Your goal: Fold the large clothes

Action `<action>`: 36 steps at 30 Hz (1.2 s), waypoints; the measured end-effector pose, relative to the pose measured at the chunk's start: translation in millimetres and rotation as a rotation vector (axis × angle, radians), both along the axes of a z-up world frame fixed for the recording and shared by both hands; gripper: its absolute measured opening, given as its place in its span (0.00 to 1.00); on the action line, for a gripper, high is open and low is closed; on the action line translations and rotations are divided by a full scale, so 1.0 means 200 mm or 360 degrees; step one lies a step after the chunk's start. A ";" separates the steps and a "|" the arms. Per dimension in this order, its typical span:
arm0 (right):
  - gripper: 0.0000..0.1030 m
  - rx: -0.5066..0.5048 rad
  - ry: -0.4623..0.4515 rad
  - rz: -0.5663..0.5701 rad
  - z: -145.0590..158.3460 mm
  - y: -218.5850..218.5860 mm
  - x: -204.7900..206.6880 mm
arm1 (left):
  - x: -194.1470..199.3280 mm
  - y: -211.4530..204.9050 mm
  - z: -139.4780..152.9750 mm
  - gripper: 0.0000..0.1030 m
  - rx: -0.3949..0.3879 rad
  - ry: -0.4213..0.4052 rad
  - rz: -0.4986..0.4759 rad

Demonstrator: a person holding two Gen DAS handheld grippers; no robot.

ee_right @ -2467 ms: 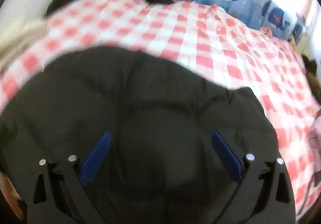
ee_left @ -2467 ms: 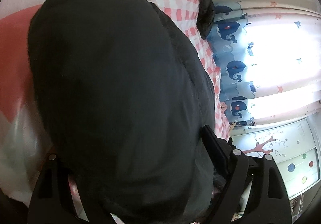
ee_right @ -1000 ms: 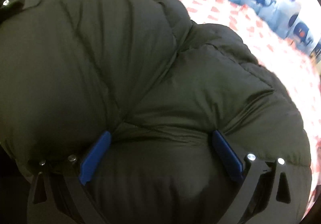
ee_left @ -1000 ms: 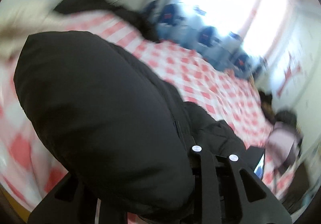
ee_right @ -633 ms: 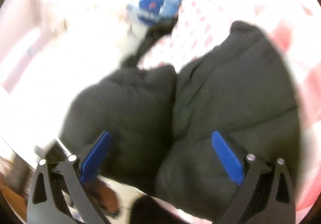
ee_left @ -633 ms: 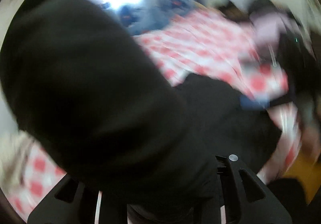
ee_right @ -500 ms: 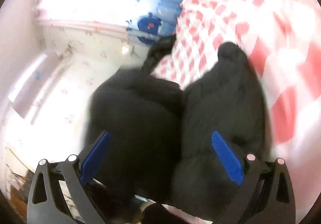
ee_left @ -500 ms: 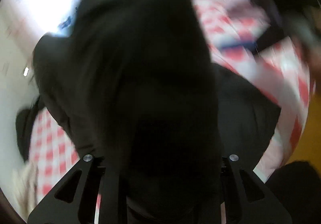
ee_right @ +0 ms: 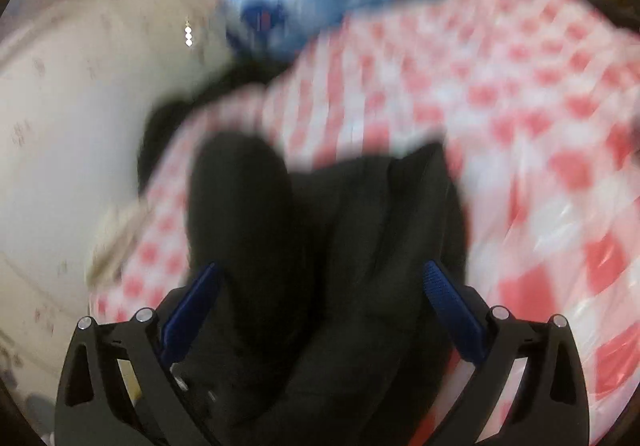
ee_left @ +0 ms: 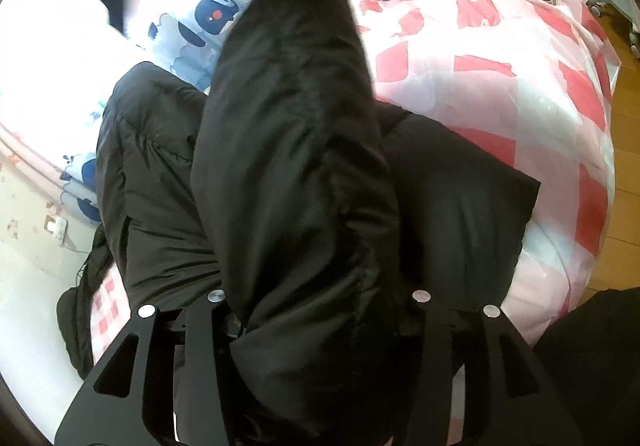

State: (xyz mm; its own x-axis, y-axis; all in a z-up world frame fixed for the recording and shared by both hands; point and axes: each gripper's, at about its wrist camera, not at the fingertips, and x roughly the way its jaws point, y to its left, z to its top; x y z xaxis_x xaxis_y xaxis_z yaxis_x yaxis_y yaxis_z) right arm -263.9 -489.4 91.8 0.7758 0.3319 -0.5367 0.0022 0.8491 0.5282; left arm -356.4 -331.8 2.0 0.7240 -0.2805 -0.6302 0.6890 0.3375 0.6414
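puffy black jacket (ee_left: 292, 174), slick and quilted, lies bunched on our red-checked bed (ee_left: 500, 86); its thick fold fills the opening left tool (ee_left: 316, 298), and the wide right tool (ee_right: 320, 298) straddles it.

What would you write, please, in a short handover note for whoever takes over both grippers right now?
Left gripper: jaws opening, with a thick fold of the black padded jacket between them; whether the pads still press on it is hidden.
Right gripper: jaws wide, blue pads visible, jacket bulk lying between them; the picture is blurred, so a grip cannot be confirmed.
The jacket lies bunched on the red-and-white checked bed cover, one part doubled over the rest.
Done: a first fold-over, it seems.
Left: flatten it, square the edges and finish folding.
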 end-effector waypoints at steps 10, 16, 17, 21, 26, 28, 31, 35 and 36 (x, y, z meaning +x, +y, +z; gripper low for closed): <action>0.94 -0.0427 0.0431 0.0156 -0.17 0.14 0.34 | 0.10 0.09 0.24 0.46 -0.0239 0.0285 -0.0033; 0.94 -0.0401 0.0529 0.0053 -0.38 0.04 0.23 | 0.42 0.43 0.69 0.61 -0.0903 0.0618 0.0119; 0.94 -0.0354 0.0532 0.0019 -0.41 0.01 0.19 | 0.51 0.47 0.73 0.69 -0.1016 0.0640 0.0195; 0.94 -0.0231 0.0568 -0.0078 -0.57 -0.08 0.14 | 0.88 0.45 0.59 0.74 -0.1070 0.0965 0.0437; 0.94 -0.0244 0.0665 -0.0092 -0.60 -0.13 0.12 | 0.98 0.49 0.32 0.74 -0.1029 0.1225 0.0511; 0.94 -0.0314 0.0683 -0.0076 -0.58 -0.10 0.12 | 1.01 0.61 0.37 0.74 -0.1169 0.1286 0.0543; 0.94 -0.0326 0.0695 -0.0074 -0.60 -0.08 0.13 | 1.14 0.86 0.36 0.79 -0.1418 0.1328 0.0792; 0.94 -0.0369 0.0681 -0.0103 -0.61 -0.04 0.14 | 1.28 0.99 0.15 0.80 -0.1483 0.1585 0.1016; 0.94 -0.0384 0.0679 -0.0113 -0.61 -0.02 0.14 | 1.31 0.98 0.07 0.80 -0.1490 0.1713 0.1026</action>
State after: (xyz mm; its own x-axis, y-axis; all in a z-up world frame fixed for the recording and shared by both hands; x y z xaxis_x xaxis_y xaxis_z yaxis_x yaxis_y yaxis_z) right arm -236.1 -493.3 -29.9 0.4864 0.1131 -0.8664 0.2376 0.9371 0.2558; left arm -94.4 -135.6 15.4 0.2128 -0.6858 -0.6960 0.2556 0.7266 -0.6378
